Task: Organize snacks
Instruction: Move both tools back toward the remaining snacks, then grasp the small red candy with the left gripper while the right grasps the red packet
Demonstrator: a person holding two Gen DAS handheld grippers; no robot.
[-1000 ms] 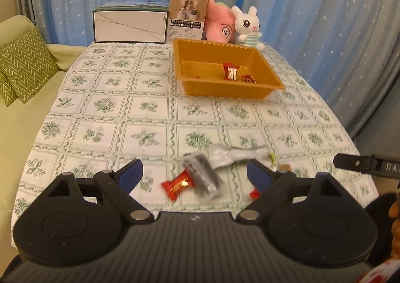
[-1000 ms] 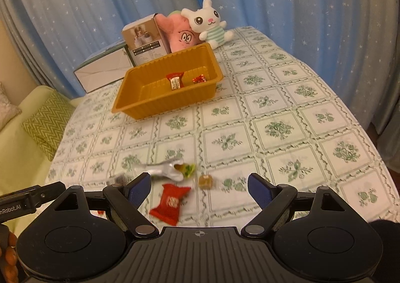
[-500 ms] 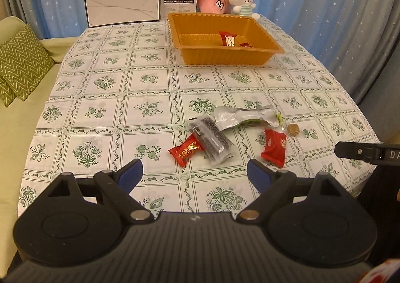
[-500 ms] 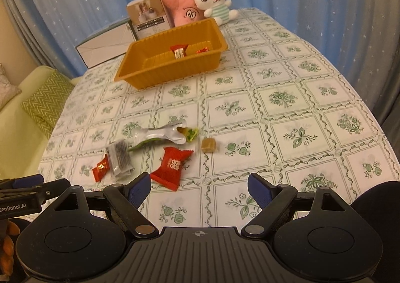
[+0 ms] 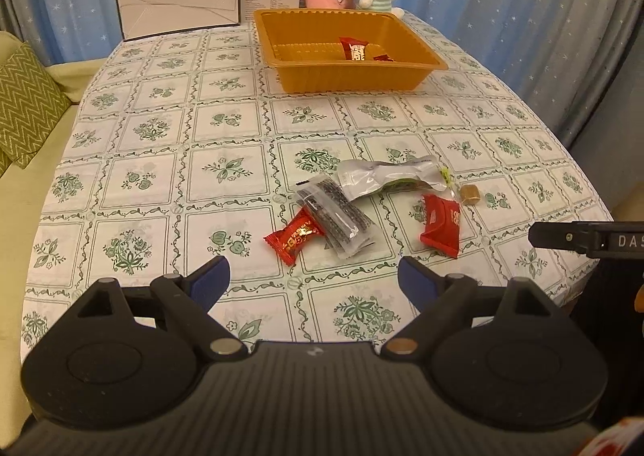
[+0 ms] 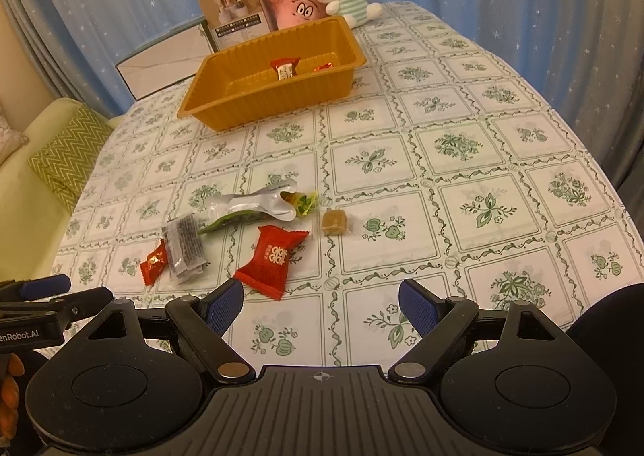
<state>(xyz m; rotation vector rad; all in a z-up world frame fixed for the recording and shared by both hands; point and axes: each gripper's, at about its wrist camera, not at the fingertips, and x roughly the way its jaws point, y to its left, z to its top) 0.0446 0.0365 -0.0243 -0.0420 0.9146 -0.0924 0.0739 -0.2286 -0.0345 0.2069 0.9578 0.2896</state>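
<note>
The left hand-held gripper (image 5: 314,275) and the right hand-held gripper (image 6: 320,305) both hang spread wide and empty over the near edge of the desk (image 5: 161,158). Just ahead lies a loose cluster of snacks: a small red candy (image 5: 294,235), a clear dark-speckled packet (image 5: 336,214), a silver pouch (image 5: 386,176), a red packet (image 6: 271,254) and a brown cube (image 6: 334,222). All look light, crinkly and slippery; pinch each across its flat middle. An orange tray (image 5: 346,77), well beyond, holds two red wrappers.
</note>
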